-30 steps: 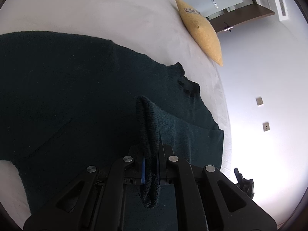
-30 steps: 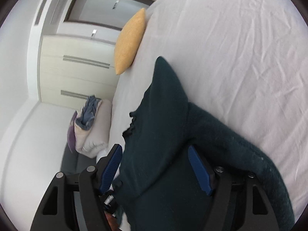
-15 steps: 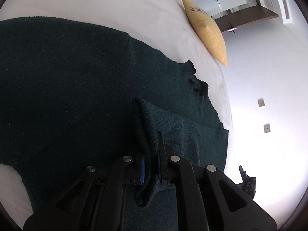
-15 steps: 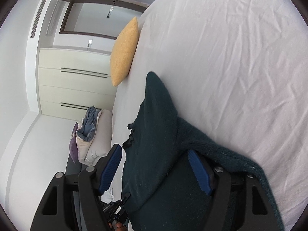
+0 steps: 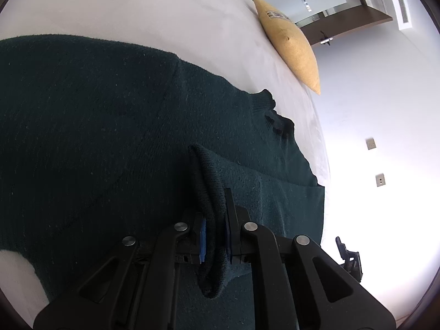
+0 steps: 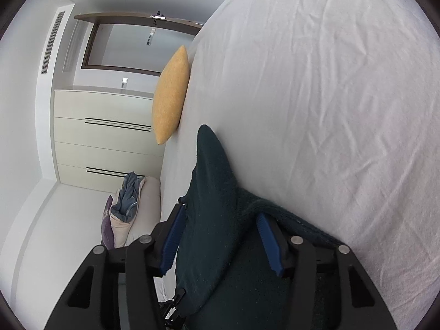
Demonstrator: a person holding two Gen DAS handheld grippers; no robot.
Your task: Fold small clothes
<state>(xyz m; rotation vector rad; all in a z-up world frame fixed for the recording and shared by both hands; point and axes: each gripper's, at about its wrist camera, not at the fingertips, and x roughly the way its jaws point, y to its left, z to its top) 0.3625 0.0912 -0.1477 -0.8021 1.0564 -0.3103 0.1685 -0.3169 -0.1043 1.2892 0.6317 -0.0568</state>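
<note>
A dark green knit sweater (image 5: 104, 126) lies spread on a white bed sheet (image 5: 137, 8). My left gripper (image 5: 214, 236) is shut on a folded-over sleeve (image 5: 211, 192) of the sweater, held just above the sweater's body. In the right wrist view the same sweater (image 6: 217, 192) rises between the blue pads of my right gripper (image 6: 220, 236). The jaws stand wide apart with the cloth lying loosely in the gap. The sweater's far tip points toward the pillow.
A yellow pillow (image 5: 291, 44) lies at the bed's far edge; it also shows in the right wrist view (image 6: 170, 96). Beyond the bed edge are a pile of clothes (image 6: 126, 206), cream drawers (image 6: 104, 137) and a doorway (image 6: 137, 46). The wrinkled sheet (image 6: 330, 110) spreads to the right.
My left gripper has carried the sleeve further over the sweater's body. My right gripper has shifted slightly, its jaws staying open.
</note>
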